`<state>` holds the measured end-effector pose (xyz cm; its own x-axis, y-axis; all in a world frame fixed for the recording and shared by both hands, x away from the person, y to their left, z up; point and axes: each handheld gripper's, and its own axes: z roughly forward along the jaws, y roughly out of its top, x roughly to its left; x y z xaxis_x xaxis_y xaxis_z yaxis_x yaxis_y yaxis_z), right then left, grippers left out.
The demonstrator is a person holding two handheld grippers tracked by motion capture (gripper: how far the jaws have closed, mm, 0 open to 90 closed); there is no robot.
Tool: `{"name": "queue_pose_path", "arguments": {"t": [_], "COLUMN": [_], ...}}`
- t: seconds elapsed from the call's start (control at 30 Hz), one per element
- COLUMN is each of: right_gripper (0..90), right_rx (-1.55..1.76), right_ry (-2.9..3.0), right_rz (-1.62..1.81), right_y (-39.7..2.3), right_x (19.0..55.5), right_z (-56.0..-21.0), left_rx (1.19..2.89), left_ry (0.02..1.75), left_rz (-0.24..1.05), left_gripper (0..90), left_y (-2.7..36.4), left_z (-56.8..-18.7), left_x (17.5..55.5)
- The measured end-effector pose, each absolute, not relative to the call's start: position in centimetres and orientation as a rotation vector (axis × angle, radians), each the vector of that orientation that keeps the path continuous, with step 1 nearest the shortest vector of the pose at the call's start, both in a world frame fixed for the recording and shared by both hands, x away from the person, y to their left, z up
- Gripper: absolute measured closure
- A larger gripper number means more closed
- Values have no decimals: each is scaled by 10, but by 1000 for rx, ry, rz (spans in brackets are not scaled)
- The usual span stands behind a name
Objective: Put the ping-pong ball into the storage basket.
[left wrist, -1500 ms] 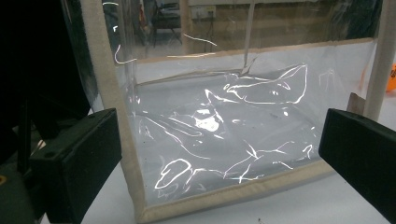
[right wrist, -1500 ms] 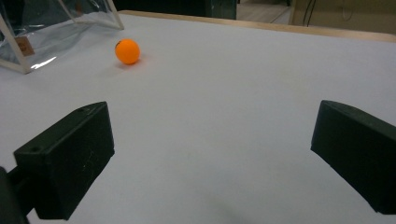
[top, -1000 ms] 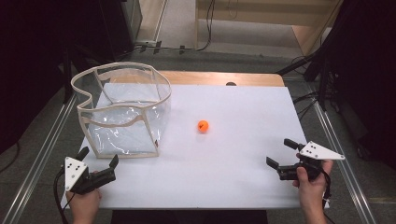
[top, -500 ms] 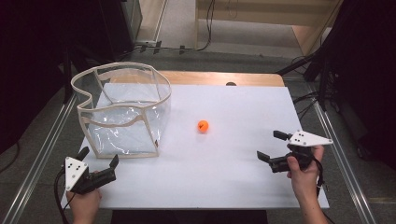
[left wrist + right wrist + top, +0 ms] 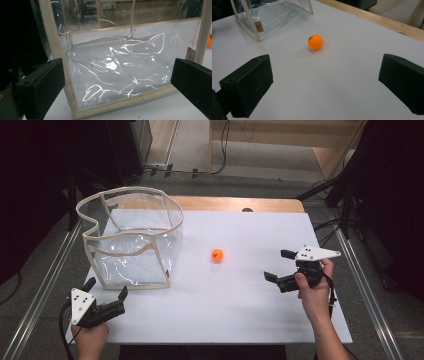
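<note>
Orange ball (image 5: 217, 255) at rest on the white table (image 5: 240, 320), lying apart from the clear plastic bag (image 5: 131, 240) that stands open-topped at the table's left. Over the last second the right gripper (image 5: 279, 265) has travelled from the table's right edge inward and toward the ball — the only notable change, since ball, bag and left gripper (image 5: 106, 288) sit where they were. The approach suggests a pick of the ball is in hand, probably for delivery into the bag; no contact has yet been made.

Right hand (image 5: 312, 287): forearm entering from the lower right, gripper held low over the table with its jaws spread wide and aimed leftward. In the right gripper view the ball (image 5: 315, 42) lies ahead, roughly centred between the two black jaws yet well beyond their tips, so a further advance is likely needed before closing. A corner of the bag (image 5: 258, 25) with its small tag shows behind and to the ball's left in that view.

Left hand (image 5: 92, 337): parked at the near-left corner, gripper resting by the bag's front edge — jaws wide apart, holding nothing. The left gripper view looks straight into the bag's crinkled clear wall (image 5: 117, 75) and cream fabric trim, close but not gripped.
</note>
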<state>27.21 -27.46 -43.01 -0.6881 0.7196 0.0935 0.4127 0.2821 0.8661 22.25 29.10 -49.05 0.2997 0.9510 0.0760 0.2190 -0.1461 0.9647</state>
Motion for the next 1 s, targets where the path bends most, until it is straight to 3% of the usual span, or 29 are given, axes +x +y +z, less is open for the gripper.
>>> {"name": "queue_pose_path", "arguments": {"t": [1.0], "right_gripper": [0], "right_rx": [993], "right_ry": [2362], "right_rz": [1272], "right_y": [-233], "right_x": [315], "right_z": [-426], "left_rx": [1601], "left_ry": [1094], "left_rz": [946], "left_gripper": [0], "left_y": [291], "left_z": [-491], "left_x": [223]}}
